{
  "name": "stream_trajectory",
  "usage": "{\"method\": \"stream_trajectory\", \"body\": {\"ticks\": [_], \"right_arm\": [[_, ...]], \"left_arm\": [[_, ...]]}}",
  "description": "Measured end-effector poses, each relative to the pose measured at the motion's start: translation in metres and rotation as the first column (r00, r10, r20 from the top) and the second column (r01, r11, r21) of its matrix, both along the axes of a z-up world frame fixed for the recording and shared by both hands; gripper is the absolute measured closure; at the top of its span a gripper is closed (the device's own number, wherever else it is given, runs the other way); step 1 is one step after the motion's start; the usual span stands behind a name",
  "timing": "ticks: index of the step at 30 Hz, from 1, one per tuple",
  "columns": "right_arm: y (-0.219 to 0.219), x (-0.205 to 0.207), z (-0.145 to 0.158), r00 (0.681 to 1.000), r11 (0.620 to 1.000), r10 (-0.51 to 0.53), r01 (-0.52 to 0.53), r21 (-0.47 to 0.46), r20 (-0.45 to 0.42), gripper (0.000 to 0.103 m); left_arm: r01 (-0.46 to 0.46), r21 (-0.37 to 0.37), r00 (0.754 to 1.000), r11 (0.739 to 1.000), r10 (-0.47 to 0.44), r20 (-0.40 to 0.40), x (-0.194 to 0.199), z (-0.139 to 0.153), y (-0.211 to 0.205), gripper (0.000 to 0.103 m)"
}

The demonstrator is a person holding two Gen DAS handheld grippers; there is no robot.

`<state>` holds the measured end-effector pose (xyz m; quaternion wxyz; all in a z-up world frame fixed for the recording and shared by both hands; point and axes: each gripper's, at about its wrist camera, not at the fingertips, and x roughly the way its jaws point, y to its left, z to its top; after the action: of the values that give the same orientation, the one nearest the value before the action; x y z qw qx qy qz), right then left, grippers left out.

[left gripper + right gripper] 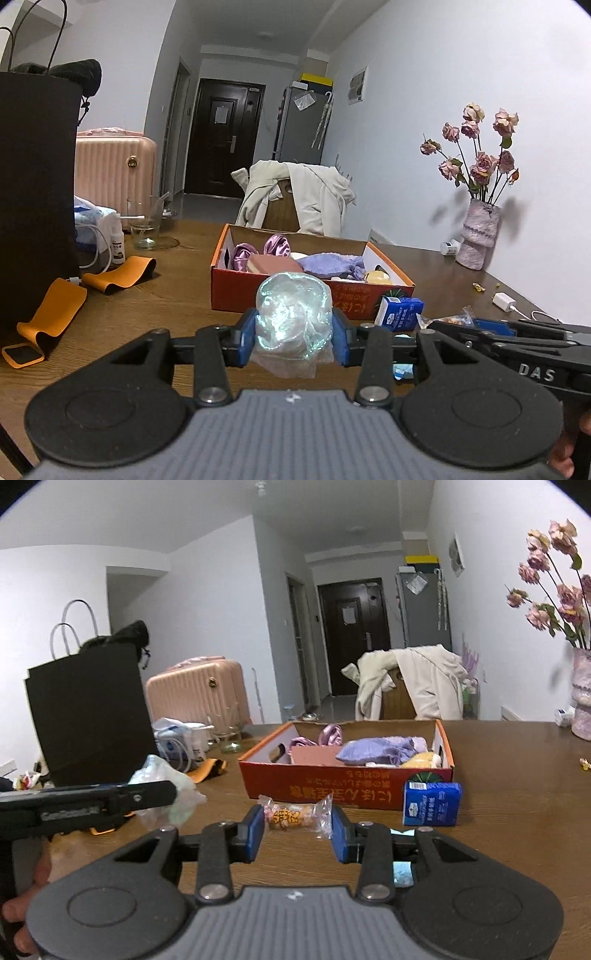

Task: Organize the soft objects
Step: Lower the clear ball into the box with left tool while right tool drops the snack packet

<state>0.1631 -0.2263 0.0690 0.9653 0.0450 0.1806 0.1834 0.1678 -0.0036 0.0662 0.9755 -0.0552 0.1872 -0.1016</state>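
Left gripper, lower centre of its frame: clamping a crumpled clear bag between blue pads, jaws partway closed, bag bulging above and below. Right gripper, lower centre of its frame: pinching a small snack packet by its two crimped ends, jaws likewise partway closed.

Both loads being carried above the table, short of the box lying mid-frame just beyond. Judging the step: transporting, not yet placing. Next move probably calling for passing over the box's near wall, then releasing where room is showing; the front left corner looks freest, the right side already filling up. Light bag likely clinging to the pads, so opening wide.

Counting outward:
- two grippers, each holding one item
- one box, holding two shiny purple scrunchies, one brown block, one lavender cloth, one yellow thing
- one blue tissue pack touching the box's near right corner
- two orange bands at left
- one black bag at far left
- one vase of roses at right
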Motion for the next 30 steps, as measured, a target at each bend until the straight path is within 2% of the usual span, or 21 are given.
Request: {"method": "stream_trajectory", "body": {"ticks": [5, 9, 17, 24, 27, 29, 30], "right_arm": [[-0.001, 0.01, 0.003, 1.0, 1.0, -0.002, 0.002, 0.004, 0.008, 0.066], [0.0, 0.034, 0.004, 1.0, 1.0, -0.002, 0.002, 0.002, 0.001, 0.066], [0.003, 0.14, 0.006, 0.998, 1.0, -0.014, 0.015, 0.008, -0.059, 0.066], [0.021, 0.228, -0.016, 0.989, 0.999, -0.027, 0.023, -0.025, -0.143, 0.064], [0.031, 0.255, -0.03, 0.982, 1.0, -0.003, 0.0, -0.014, -0.19, 0.064], [0.04, 0.268, -0.04, 0.978, 0.999, 0.013, -0.019, -0.026, -0.21, 0.063], [0.044, 0.273, -0.044, 0.976, 0.999, 0.017, -0.026, -0.036, -0.219, 0.063]], "left_arm": [[0.001, 0.016, 1.0, 1.0, -0.001, 0.007, 0.014, 0.002, -0.002, 0.061], [0.015, 0.034, 1.0, 0.999, -0.016, 0.013, 0.048, 0.003, -0.004, 0.061], [0.009, 0.043, 0.997, 0.999, -0.006, -0.076, 0.17, -0.005, 0.002, 0.061], [0.0, 0.067, 0.989, 0.998, 0.01, -0.147, 0.25, -0.026, 0.008, 0.06], [0.003, 0.085, 0.987, 0.996, 0.011, -0.161, 0.266, -0.038, 0.008, 0.056], [0.005, 0.094, 0.987, 0.996, 0.01, -0.159, 0.271, -0.045, 0.008, 0.041], [-0.002, 0.095, 0.987, 0.995, 0.017, -0.157, 0.273, -0.047, 0.009, 0.038]]}}
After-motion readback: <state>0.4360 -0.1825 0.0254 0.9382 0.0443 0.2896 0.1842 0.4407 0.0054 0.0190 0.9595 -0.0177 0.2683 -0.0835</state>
